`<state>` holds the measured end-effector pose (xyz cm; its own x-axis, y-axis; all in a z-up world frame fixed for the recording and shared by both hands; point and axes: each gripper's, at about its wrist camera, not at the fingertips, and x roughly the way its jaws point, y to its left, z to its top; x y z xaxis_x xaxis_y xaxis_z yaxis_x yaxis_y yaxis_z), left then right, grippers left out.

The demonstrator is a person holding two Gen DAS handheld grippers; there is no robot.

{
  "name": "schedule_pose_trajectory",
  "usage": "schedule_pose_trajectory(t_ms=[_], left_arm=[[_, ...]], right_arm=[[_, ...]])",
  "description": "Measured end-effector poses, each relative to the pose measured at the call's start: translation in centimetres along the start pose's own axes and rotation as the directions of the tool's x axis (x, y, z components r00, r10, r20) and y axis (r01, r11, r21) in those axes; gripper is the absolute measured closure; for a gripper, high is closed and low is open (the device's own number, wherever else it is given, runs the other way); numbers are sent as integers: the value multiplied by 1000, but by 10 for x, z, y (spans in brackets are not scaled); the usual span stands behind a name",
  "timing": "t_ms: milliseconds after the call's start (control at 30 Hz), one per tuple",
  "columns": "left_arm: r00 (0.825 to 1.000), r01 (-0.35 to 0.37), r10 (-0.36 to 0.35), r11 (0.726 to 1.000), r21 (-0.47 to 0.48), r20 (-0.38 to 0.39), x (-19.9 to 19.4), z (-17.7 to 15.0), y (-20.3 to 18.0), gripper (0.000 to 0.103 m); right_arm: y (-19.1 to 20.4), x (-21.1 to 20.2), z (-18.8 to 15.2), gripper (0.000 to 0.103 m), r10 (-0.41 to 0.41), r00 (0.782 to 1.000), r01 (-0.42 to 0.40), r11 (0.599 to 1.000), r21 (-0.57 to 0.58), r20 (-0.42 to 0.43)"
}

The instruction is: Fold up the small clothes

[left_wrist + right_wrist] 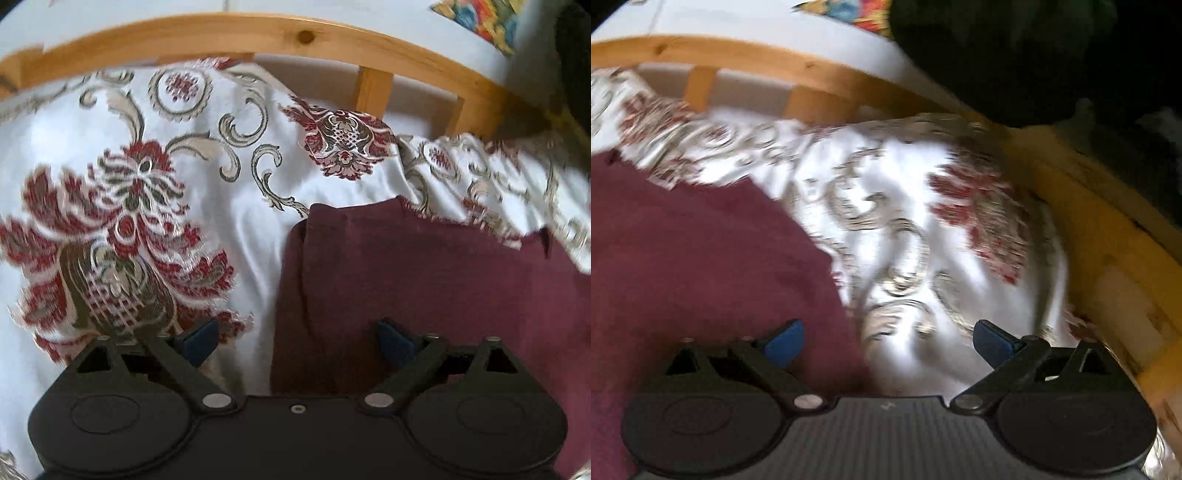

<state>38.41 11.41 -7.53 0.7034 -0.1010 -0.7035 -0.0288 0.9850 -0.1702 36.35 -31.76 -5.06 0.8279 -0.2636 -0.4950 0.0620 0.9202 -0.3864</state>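
A dark maroon garment [424, 280] lies flat on a white bedspread with red and grey floral patterns [147, 206]. In the left wrist view it fills the lower right; its left edge runs between the fingers. My left gripper [297, 341] is open and empty, just above that left edge. In the right wrist view the garment [694, 258] fills the left side. My right gripper [888, 341] is open and empty over the garment's right edge and the bedspread [923, 240]. The blue pads [785, 343] stand wide apart.
A curved wooden bed frame [258, 33] with slats runs behind the bedspread and along the right in the right wrist view [1108, 229]. A dark object [997, 55] sits beyond the frame. A colourful picture [484, 18] shows on the white wall.
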Motion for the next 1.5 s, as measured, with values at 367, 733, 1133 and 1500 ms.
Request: schedule_pose_trajectory(t_ms=[367, 733, 1133, 1500], left_arm=[[998, 36, -39, 998, -60, -45, -36, -17, 2, 2], [992, -24, 21, 999, -25, -128, -91, -47, -12, 1], [982, -56, 39, 995, -87, -184, -107, -78, -18, 1], [974, -84, 61, 991, -101, -217, -93, -76, -9, 1]], right_arm=[[-25, -47, -18, 0, 232, 972, -217, 944, 250, -32], [-21, -110, -37, 0, 308, 951, -299, 913, 276, 8], [-5, -65, -32, 55, 392, 920, -377, 864, 334, 24], [-2, -78, -38, 95, 368, 929, -341, 890, 302, -36]])
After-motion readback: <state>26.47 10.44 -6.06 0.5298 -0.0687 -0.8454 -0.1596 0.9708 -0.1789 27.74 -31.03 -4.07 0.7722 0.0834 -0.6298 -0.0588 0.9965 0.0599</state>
